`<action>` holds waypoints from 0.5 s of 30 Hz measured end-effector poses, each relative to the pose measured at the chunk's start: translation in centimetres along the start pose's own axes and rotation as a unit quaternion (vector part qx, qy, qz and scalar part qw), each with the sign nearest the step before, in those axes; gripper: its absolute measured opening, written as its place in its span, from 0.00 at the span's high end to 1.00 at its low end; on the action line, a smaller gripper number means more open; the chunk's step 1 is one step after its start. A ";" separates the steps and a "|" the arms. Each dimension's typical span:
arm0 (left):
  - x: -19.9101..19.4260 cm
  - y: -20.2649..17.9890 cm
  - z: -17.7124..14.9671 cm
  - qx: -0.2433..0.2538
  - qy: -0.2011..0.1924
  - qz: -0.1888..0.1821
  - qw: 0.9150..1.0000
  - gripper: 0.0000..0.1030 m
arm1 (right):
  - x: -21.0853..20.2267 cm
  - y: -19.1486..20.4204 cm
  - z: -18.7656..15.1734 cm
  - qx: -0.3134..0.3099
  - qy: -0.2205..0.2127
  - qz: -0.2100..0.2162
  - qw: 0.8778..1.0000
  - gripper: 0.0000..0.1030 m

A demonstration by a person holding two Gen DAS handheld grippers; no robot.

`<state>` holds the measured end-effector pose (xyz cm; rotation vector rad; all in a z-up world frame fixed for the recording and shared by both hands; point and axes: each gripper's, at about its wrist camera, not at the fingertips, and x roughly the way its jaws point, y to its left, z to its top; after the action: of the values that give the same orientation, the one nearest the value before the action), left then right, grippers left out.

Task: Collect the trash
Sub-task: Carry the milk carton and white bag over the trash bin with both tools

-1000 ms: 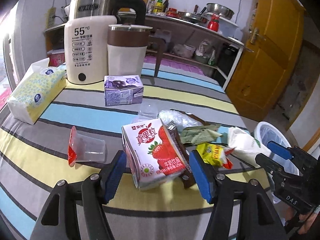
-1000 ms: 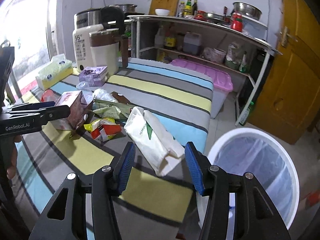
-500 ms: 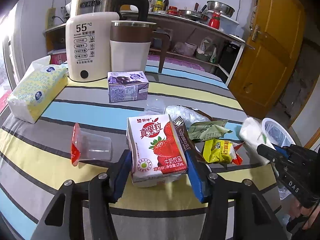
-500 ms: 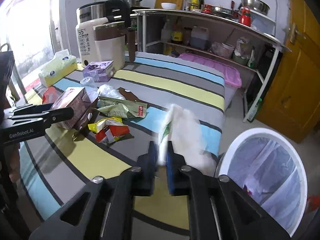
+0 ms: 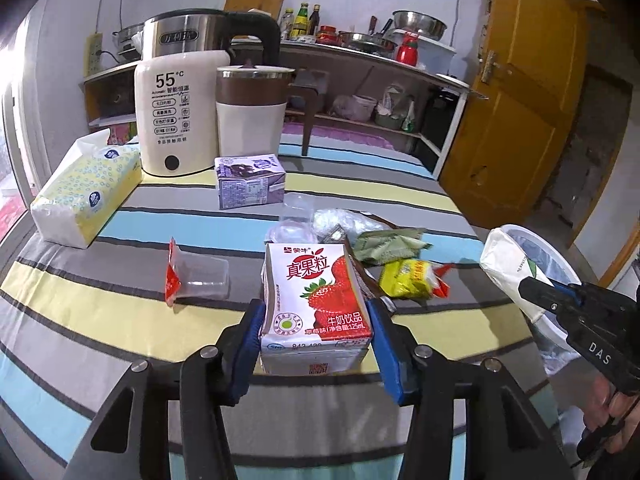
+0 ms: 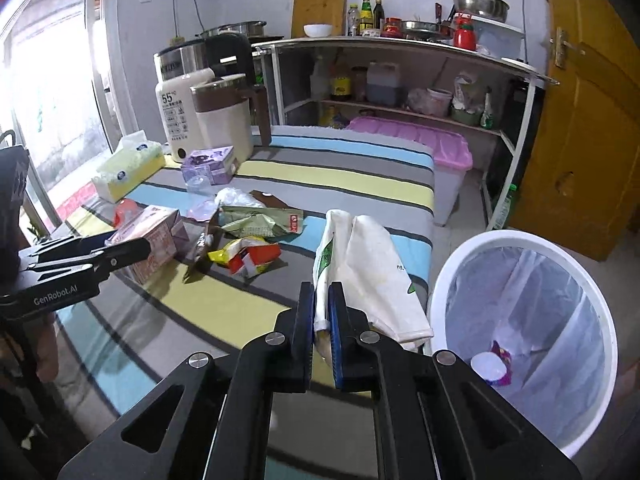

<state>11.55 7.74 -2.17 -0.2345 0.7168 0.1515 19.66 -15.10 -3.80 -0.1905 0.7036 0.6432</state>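
The left gripper (image 5: 316,346) has its jaws closed against the two sides of a strawberry milk carton (image 5: 316,304); they have just been closing, and the blue pads now press on it. The carton stands upright between them at the near edge of the striped desk (image 5: 120,320).

The right gripper (image 6: 321,332) has its jaws pressed almost together, pinching the near end of a white bag (image 6: 368,272). The bag hangs out past the right edge of the desk, just beside the rim of a white bin (image 6: 600,320). The bin stands on the floor to the right of the desk, lined with a clear bag, with a small cup (image 6: 490,368) lying at the bottom.

Beyond the carton, in the left wrist view, a yellow wrapper (image 5: 408,278) lies to its right and a green wrapper (image 5: 388,244) just farther. A clear plastic cup (image 5: 200,278) with a red lid lies on its side to the left of the carton. Farther off is a purple carton (image 5: 250,184), and behind it a brown-and-cream jug (image 5: 250,116) beside a cream kettle (image 5: 176,116). A tissue pack (image 5: 86,196) lies at the far left of the desk.

A person's hand (image 5: 612,416) holds the right gripper at the right edge of that view.
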 end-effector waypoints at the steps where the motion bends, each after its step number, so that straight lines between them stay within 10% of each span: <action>1: -0.2 -0.1 -0.1 0.001 -0.001 -0.002 1.000 0.50 | -0.3 0.0 -0.1 0.002 -0.001 0.000 1.000 0.93; 15: -2.2 -5.1 -0.7 0.041 -0.005 -0.067 0.997 0.50 | -4.5 -1.8 -2.4 0.043 -0.013 -0.023 0.999 0.93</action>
<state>10.60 2.52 -0.43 -0.2030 0.6929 -0.0048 16.83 -19.59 -2.80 -0.1187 0.6975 0.5708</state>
